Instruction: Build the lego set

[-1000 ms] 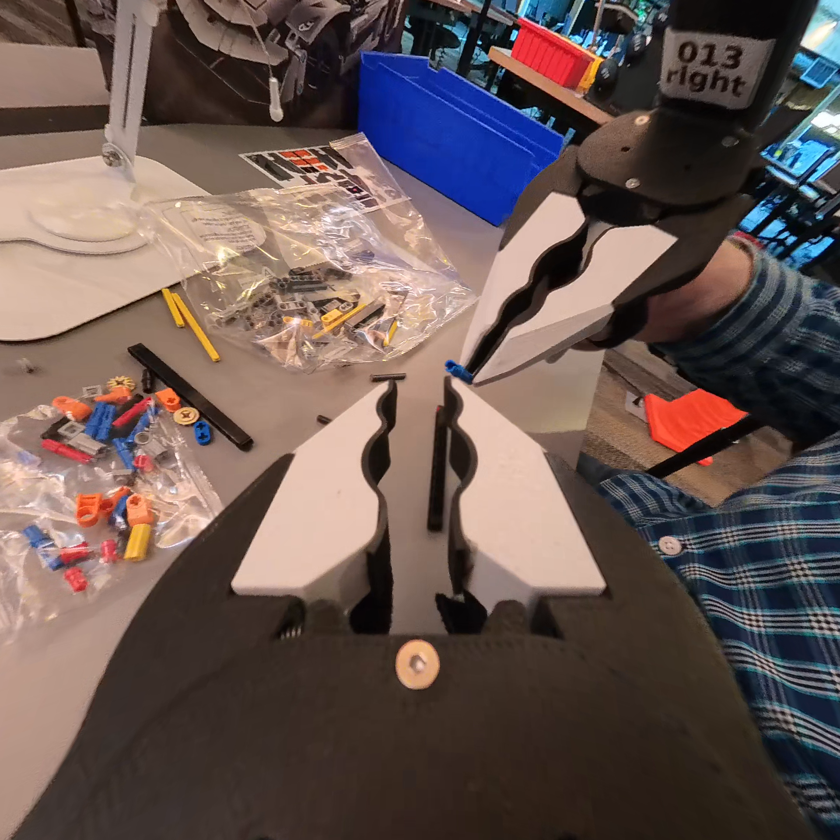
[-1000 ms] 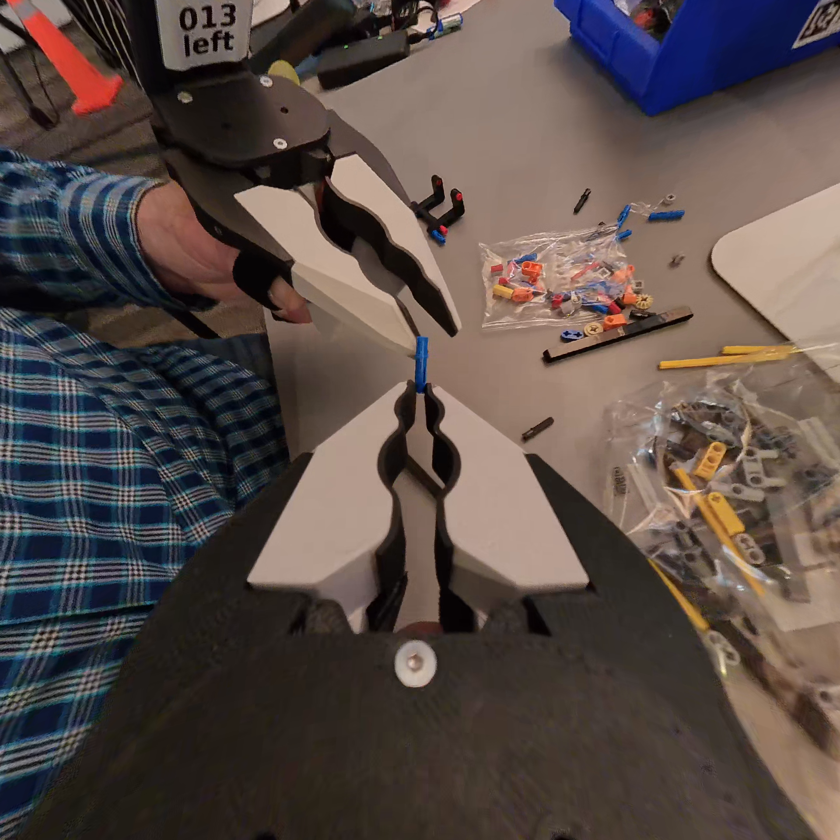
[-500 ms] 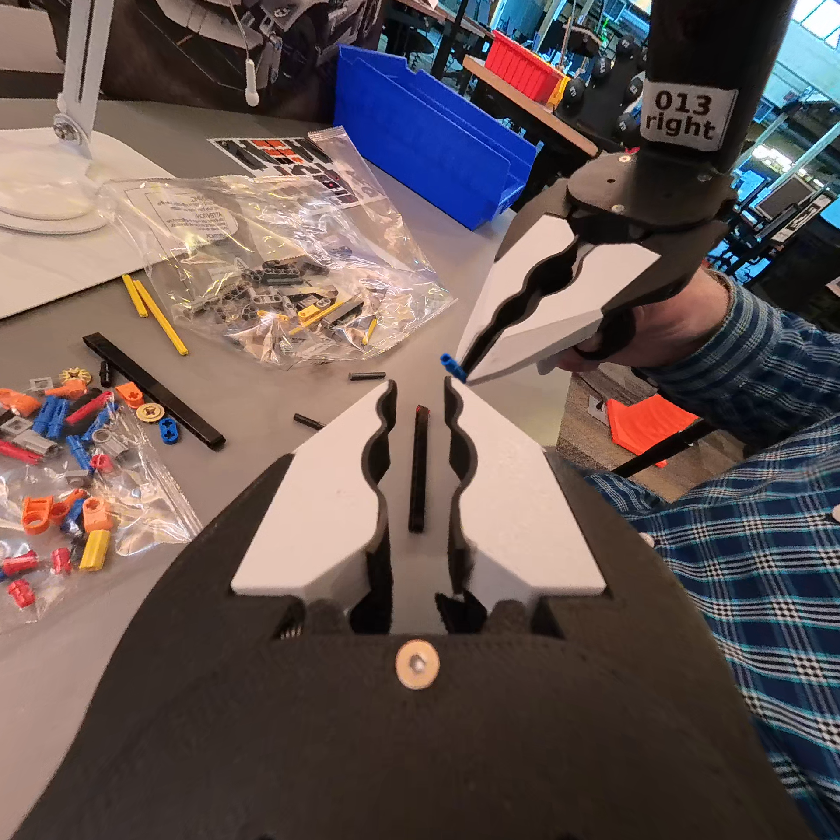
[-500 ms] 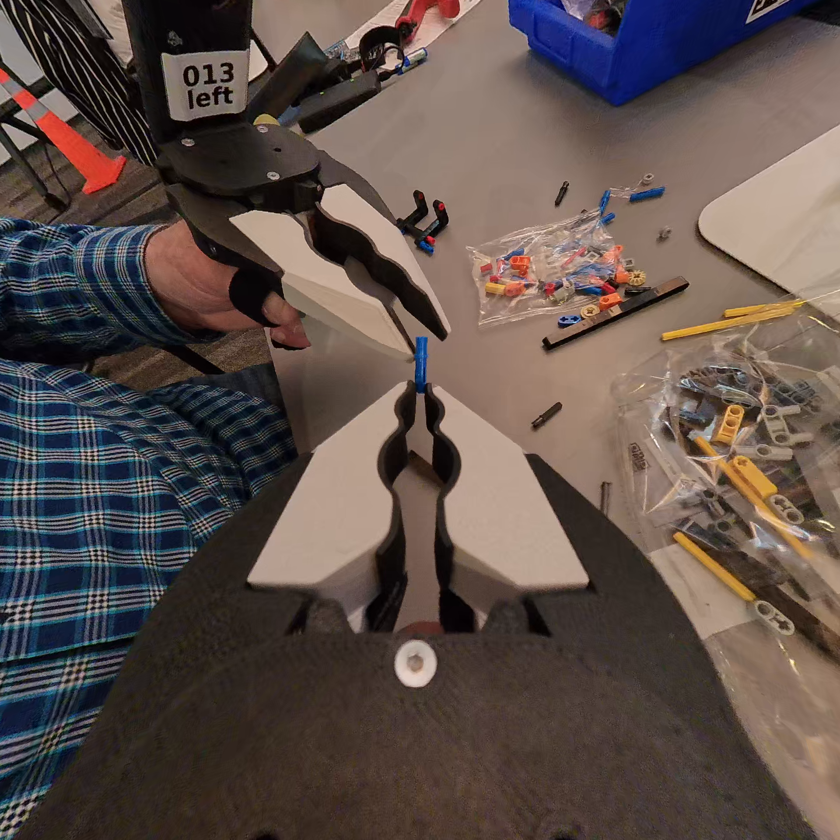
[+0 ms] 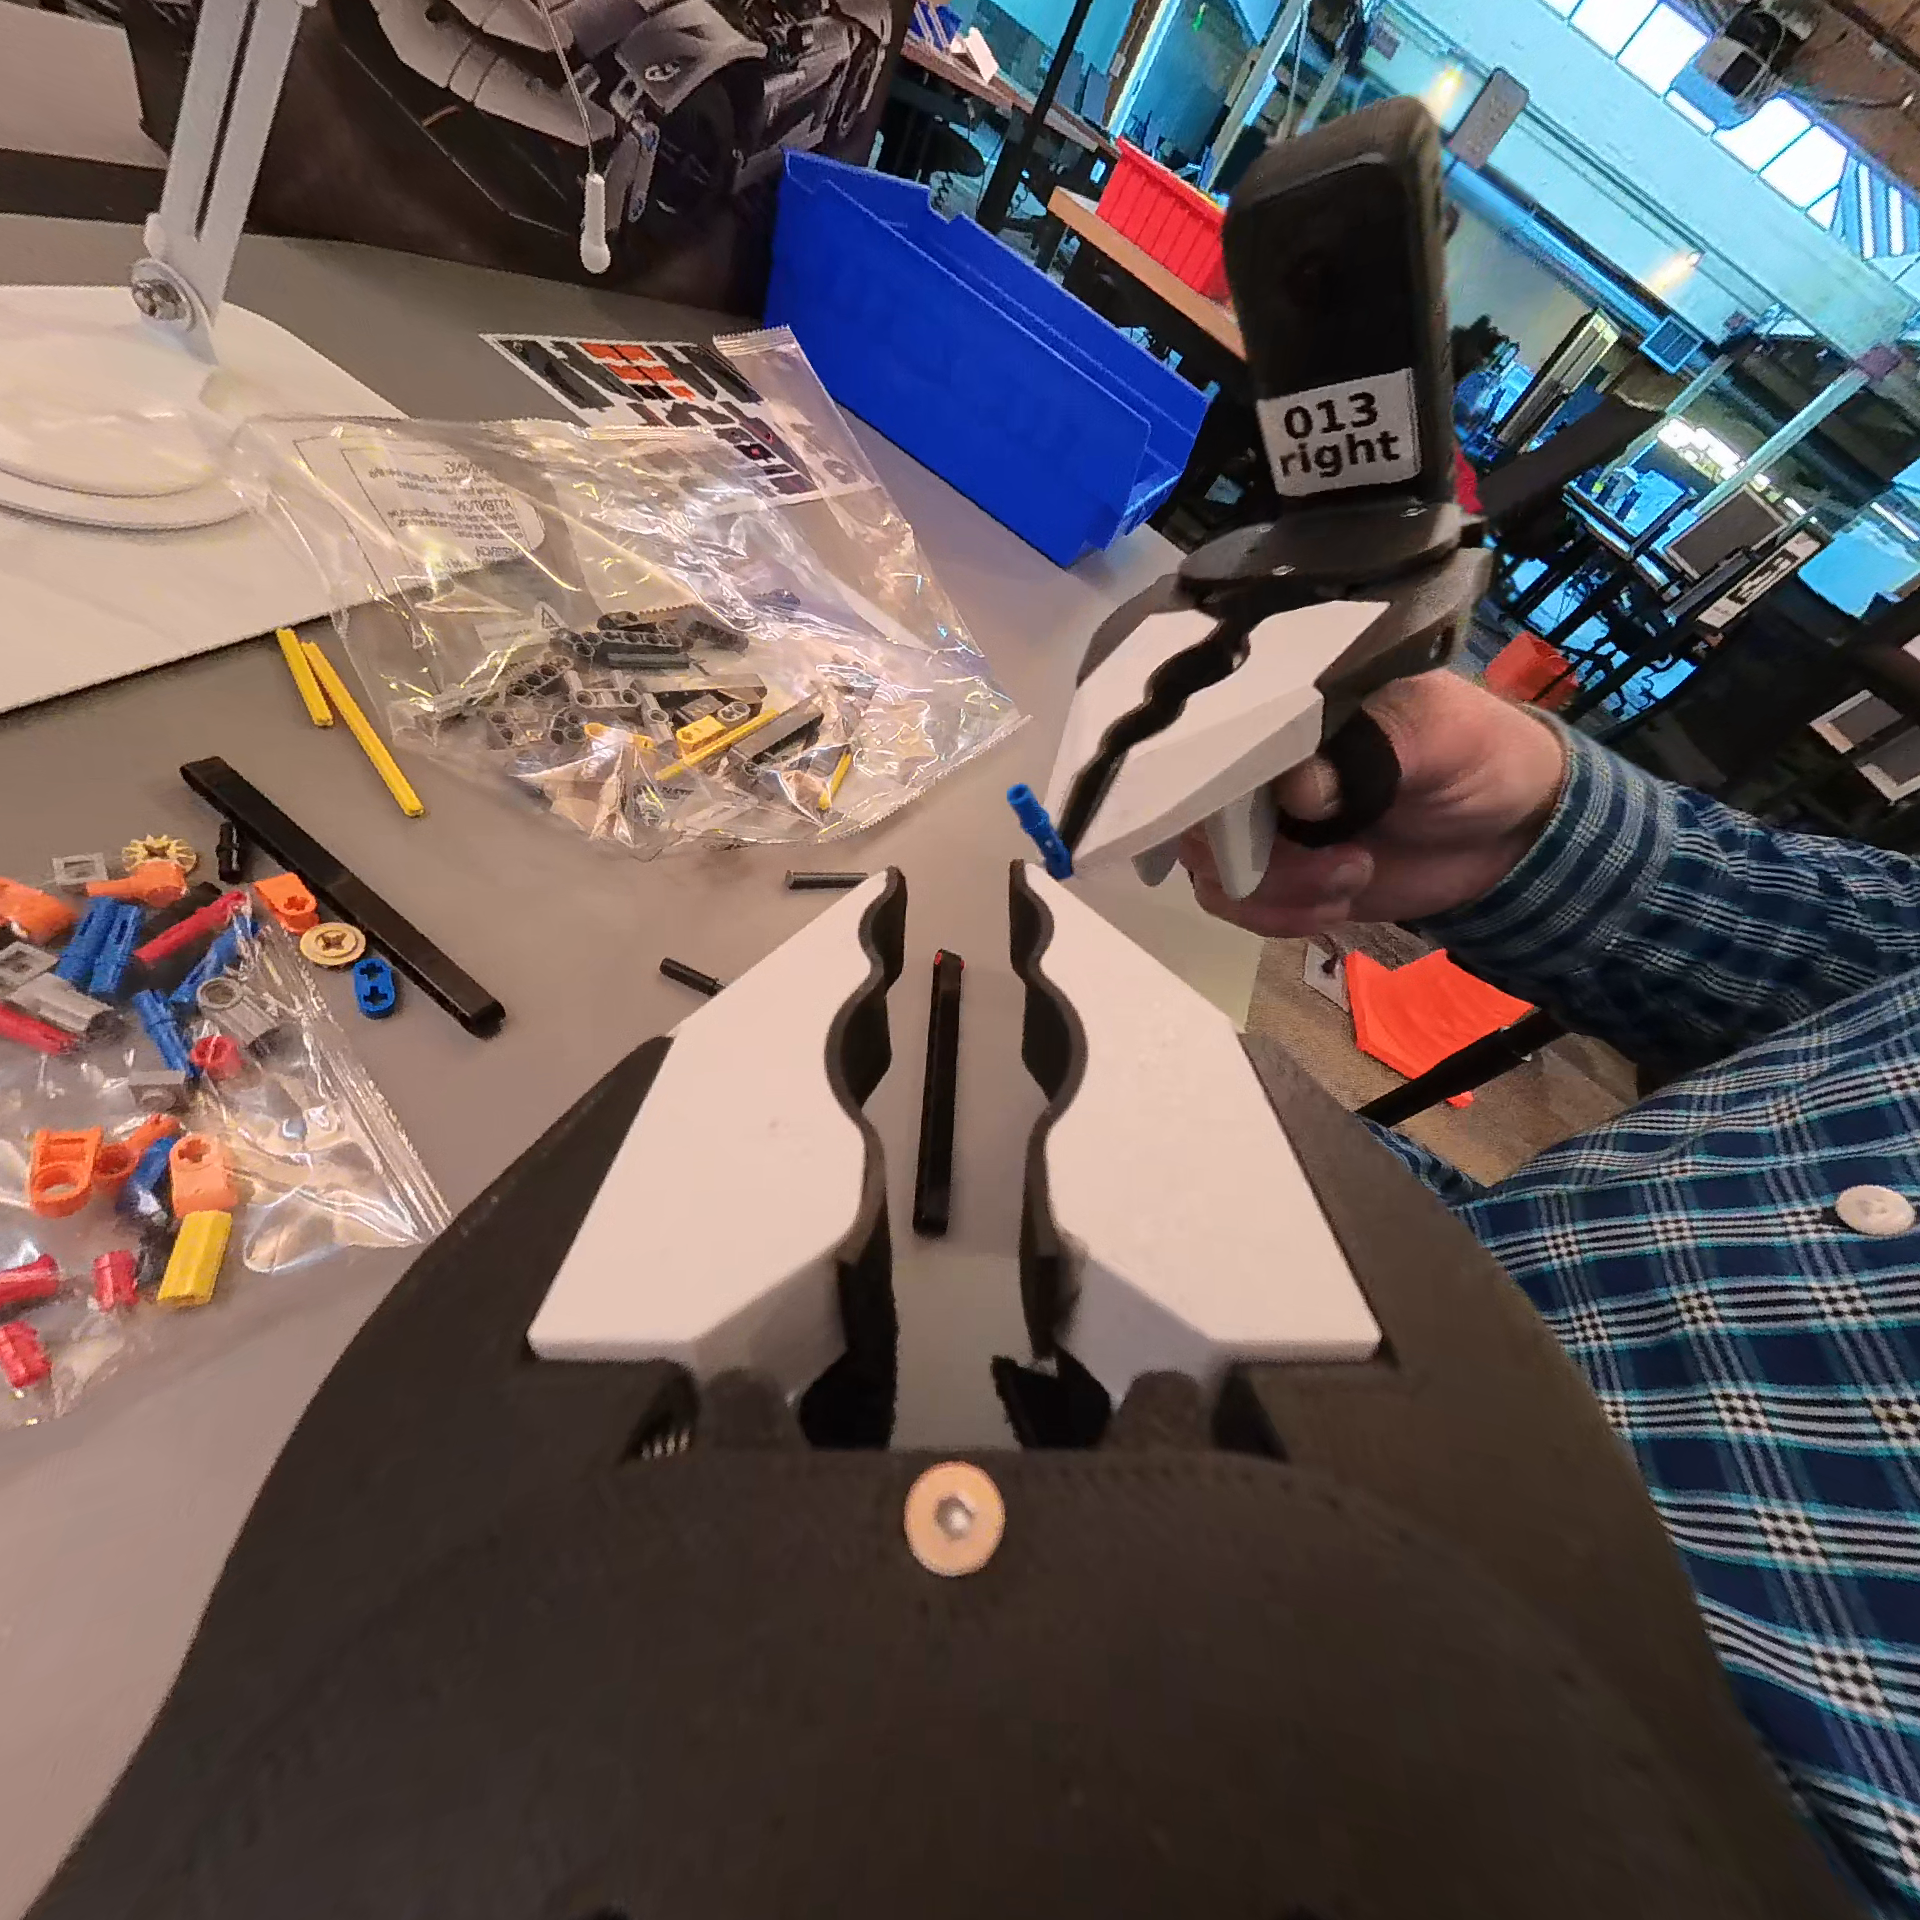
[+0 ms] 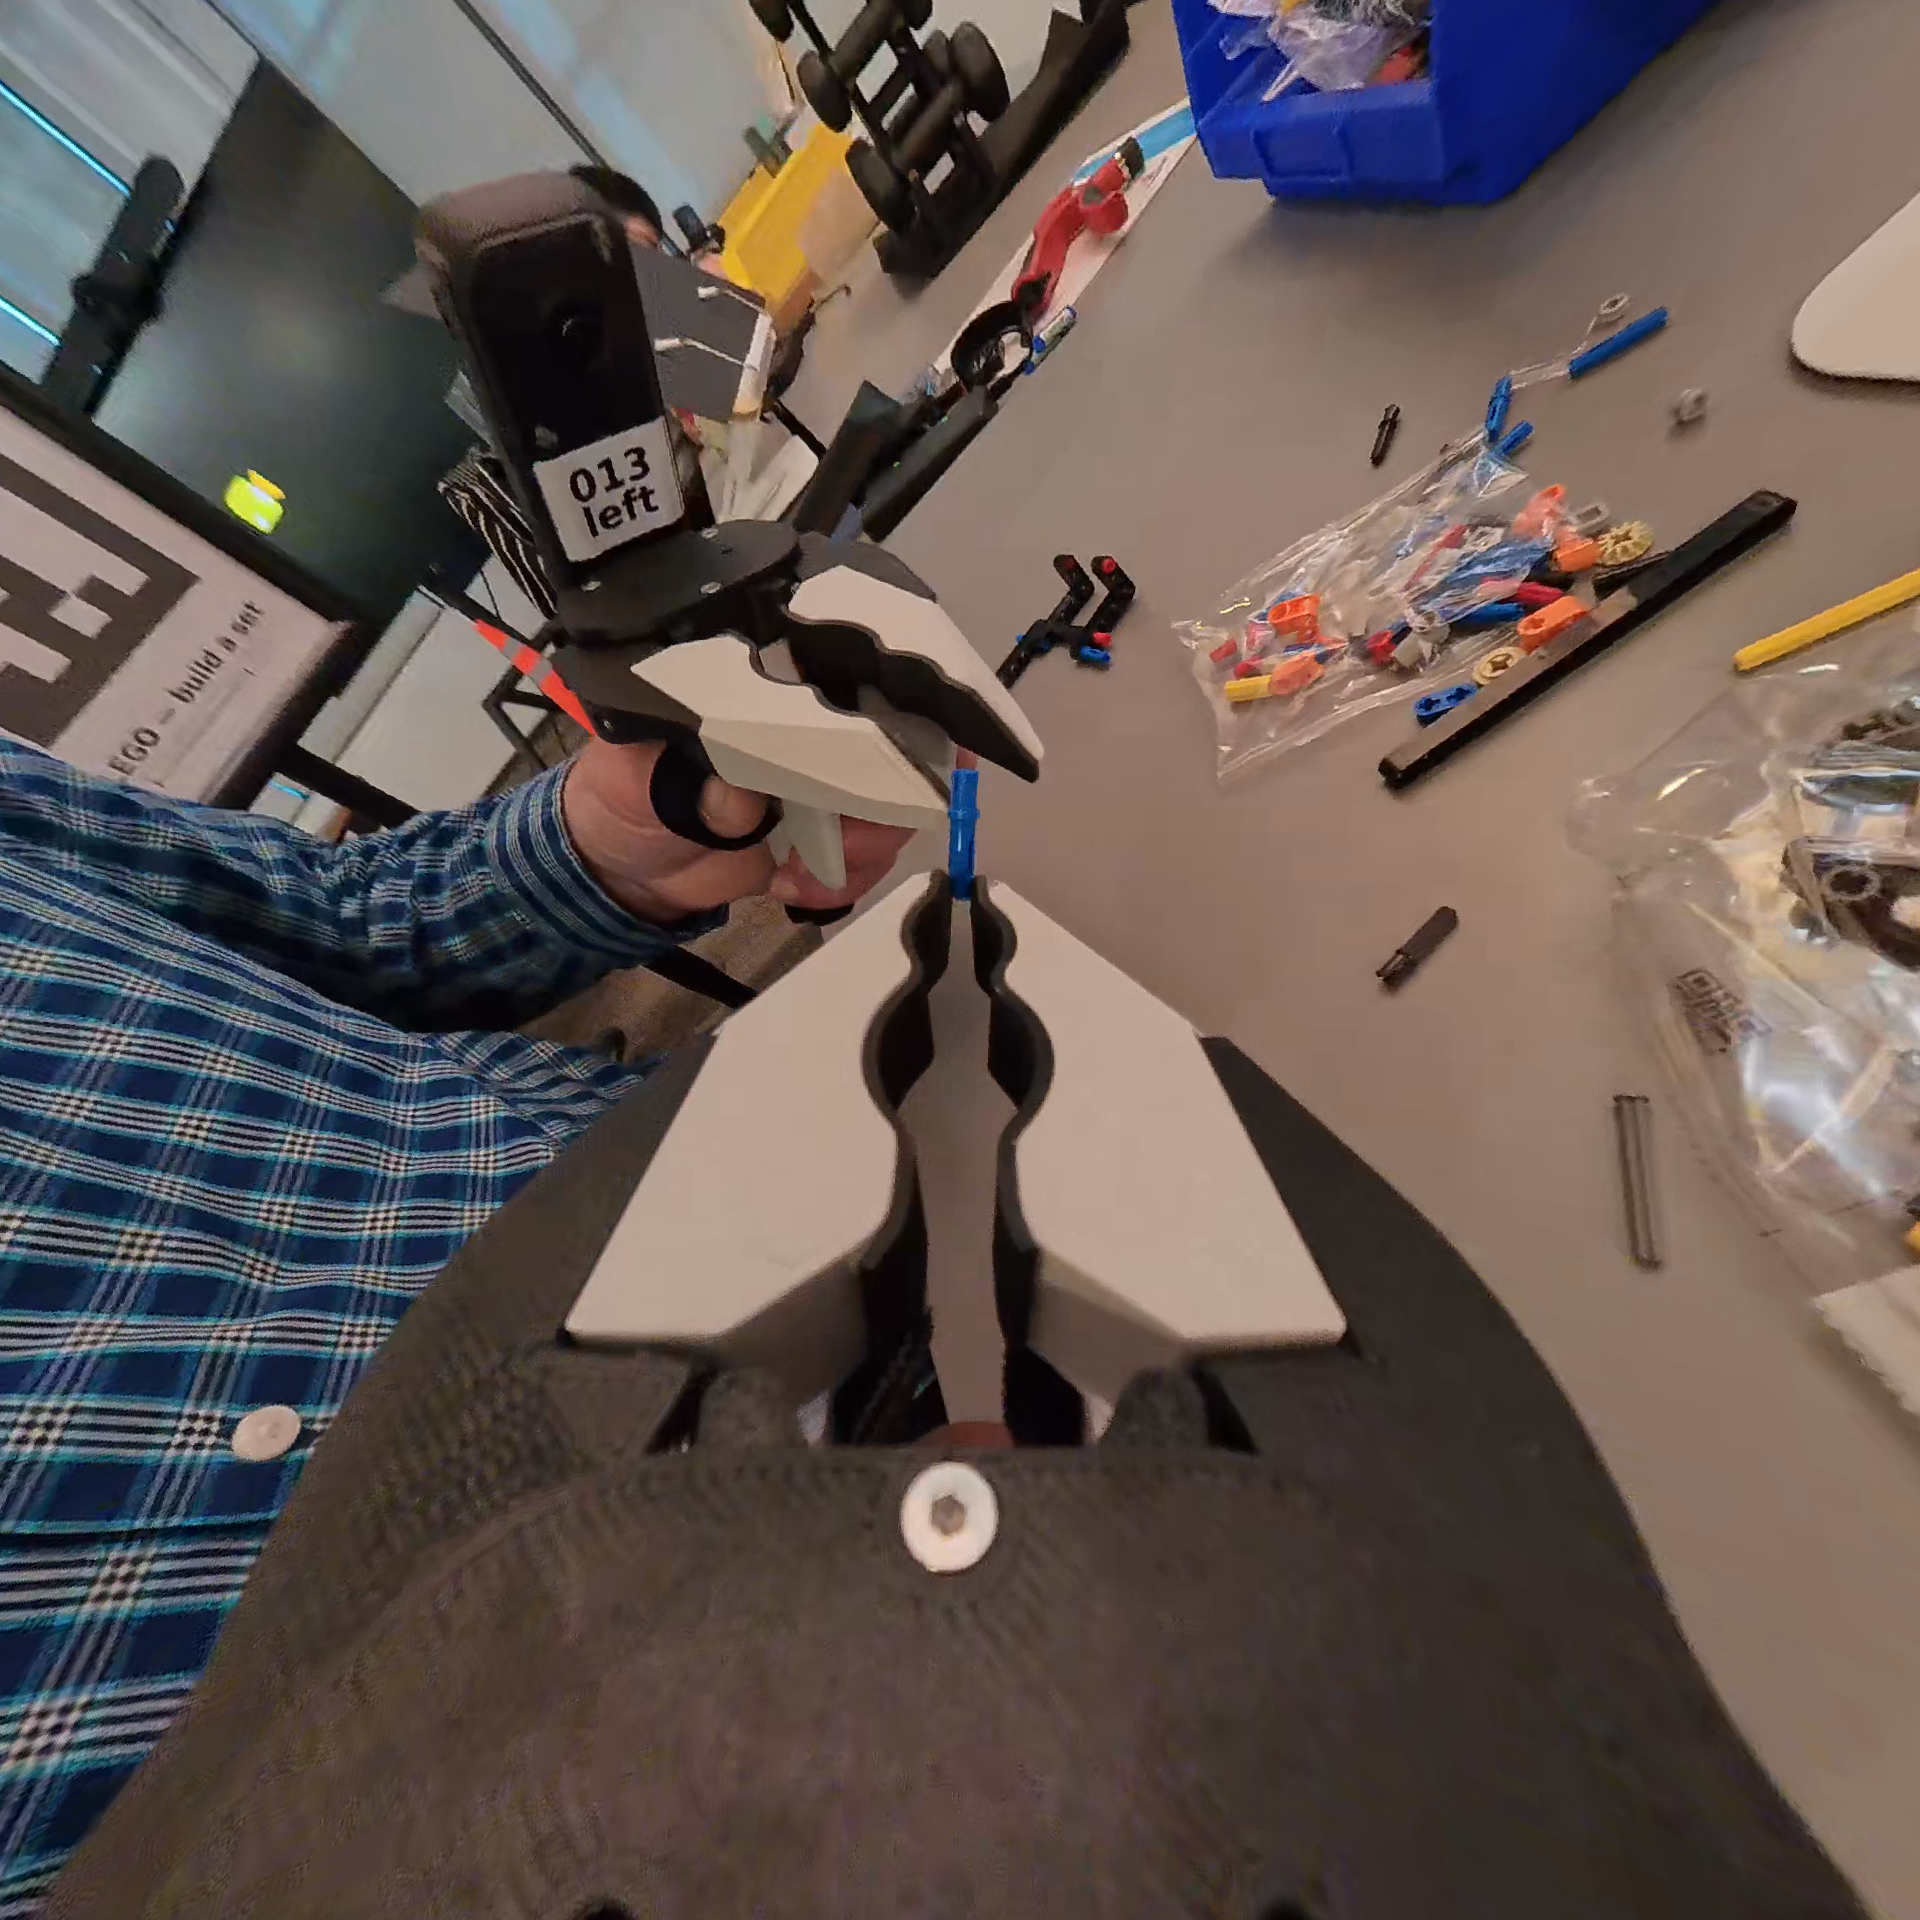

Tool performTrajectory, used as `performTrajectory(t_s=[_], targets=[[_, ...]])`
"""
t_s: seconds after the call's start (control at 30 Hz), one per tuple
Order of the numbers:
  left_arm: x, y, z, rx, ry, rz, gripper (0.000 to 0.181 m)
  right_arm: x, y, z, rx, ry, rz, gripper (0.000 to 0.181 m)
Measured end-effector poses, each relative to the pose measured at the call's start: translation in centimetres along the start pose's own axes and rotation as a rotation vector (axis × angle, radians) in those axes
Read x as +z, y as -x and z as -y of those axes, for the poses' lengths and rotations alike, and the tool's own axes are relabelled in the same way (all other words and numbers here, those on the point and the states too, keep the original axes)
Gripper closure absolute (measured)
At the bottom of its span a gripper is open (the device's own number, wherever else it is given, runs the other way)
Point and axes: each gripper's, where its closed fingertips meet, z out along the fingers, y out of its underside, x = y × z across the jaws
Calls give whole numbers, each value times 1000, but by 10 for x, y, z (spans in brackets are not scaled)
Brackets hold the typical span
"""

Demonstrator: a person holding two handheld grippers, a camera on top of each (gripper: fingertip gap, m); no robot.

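My right gripper (image 6: 961, 888) is shut on a small blue pin (image 6: 964, 826) that sticks out past its tips. In the left wrist view this gripper (image 5: 1062, 847) holds the pin (image 5: 1032, 824) just above and right of my left gripper's right fingertip (image 5: 1023, 883). My left gripper (image 5: 954, 878) is open and holds nothing. A short black beam with a red end (image 5: 938, 1091) shows in its gap, touches neither finger and seems to lie on the grey table (image 5: 582, 966) below. The left gripper (image 6: 987, 790) hovers over the table's near edge.
A clear bag of grey, black and yellow parts (image 5: 644, 665), a small bag of coloured parts (image 5: 156, 1091), a long black beam (image 5: 343, 894) and yellow axles (image 5: 353, 727) lie to the left. An L-shaped black assembly (image 6: 1081, 613), loose black pins (image 6: 1418, 945) and a blue bin (image 5: 966, 384) are farther off. The tips of both grippers are at nearly the same place.
Both grippers have tilted and risen a little, and more of the room shows. The blue pin stays by the left gripper's right fingertip. The black beam has shifted from the right finger to mid-gap.
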Motion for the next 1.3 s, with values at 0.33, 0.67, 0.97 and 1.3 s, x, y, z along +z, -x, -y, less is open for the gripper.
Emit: performTrajectory(t_s=[0.33, 0.67, 0.97, 1.3], targets=[[1, -1, -7, 90, 58, 25, 164, -4, -5, -3, 32, -3, 20, 181], [13, -19, 2, 0, 15, -96, 177, -1, -1, -6, -50, 28, -1, 180], [5, -31, 19, 181, -98, -85, 159, -4, 6, 11, 99, -132, 115, 180], [15, -19, 4, 717, 35, 188, 163, 2, 4, 5, 191, -125, 165, 181]])
